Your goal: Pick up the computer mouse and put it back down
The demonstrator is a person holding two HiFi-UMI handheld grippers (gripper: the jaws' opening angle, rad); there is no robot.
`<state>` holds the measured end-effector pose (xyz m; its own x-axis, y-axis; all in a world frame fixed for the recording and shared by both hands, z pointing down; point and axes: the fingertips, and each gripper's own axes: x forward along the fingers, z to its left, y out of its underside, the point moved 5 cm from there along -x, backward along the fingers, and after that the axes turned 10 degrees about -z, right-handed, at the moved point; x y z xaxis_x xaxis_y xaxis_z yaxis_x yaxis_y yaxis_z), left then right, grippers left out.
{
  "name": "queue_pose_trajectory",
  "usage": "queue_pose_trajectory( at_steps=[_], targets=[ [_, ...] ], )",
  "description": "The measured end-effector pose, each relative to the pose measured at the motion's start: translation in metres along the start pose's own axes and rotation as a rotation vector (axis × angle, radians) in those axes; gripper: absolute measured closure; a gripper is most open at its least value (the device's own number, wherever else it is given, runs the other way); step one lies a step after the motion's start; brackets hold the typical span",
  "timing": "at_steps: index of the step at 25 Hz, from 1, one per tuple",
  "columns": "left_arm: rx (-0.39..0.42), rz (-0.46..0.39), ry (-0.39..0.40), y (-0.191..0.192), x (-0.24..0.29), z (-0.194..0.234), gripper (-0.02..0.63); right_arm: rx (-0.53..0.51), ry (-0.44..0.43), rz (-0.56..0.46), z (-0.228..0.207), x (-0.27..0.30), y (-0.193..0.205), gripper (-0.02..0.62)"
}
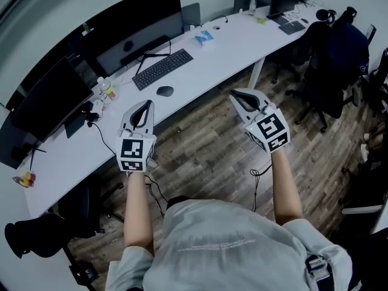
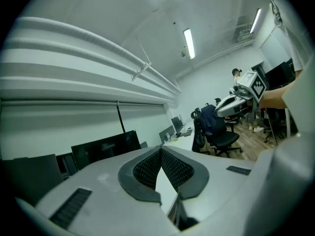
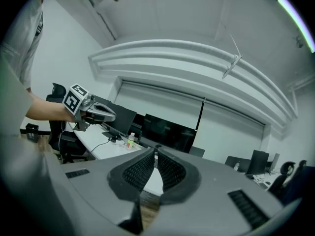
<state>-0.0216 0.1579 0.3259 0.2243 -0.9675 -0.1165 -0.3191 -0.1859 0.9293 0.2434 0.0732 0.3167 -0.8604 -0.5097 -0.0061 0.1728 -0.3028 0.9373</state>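
Mouse (image 1: 165, 91) sits on surface (image 1: 230, 47), just beside keyboard (image 1: 162, 68), untouched. Left gripper (image 1: 144, 107) and right gripper (image 1: 242, 99): jaws together, empty, apart from mouse. Risk: closed jaws shove mouse aside unless spread first.

One dark oval computer mouse (image 1: 165, 91), one flat black keyboard (image 1: 162, 69) and one small clear bottle (image 1: 105, 90) lay on the single long white curved bench (image 1: 230, 47). At least three dark monitors (image 1: 51, 99) stood along it. Two grey handheld grippers showed, the left gripper (image 1: 145, 105) and the right gripper (image 1: 240, 95), each with two jaws.
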Motion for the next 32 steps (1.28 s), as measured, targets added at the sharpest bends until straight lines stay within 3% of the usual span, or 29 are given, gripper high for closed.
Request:
queue_pose_trajectory(
  at_steps=[6, 17, 22, 32],
  targets=[
    [-0.013, 0.048, 0.031, 0.007, 0.001, -0.012, 0.594, 0.037, -0.031, 0.015, -0.004, 0.002, 0.010, 0.528],
    [-0.024, 0.118, -0.019, 0.030, -0.003, 0.012, 0.594, 0.046, -0.078, 0.052, 0.004, 0.035, 0.022, 0.408],
    [-0.076, 0.177, -0.094, 0.066, 0.009, 0.046, 0.594, 0.045, -0.090, 0.071, 0.000, 0.067, 0.032, 0.405],
    [-0.113, 0.189, -0.115, 0.128, 0.067, 0.136, 0.594, 0.038, -0.179, 0.145, -0.015, 0.201, 0.062, 0.364]
  ],
)
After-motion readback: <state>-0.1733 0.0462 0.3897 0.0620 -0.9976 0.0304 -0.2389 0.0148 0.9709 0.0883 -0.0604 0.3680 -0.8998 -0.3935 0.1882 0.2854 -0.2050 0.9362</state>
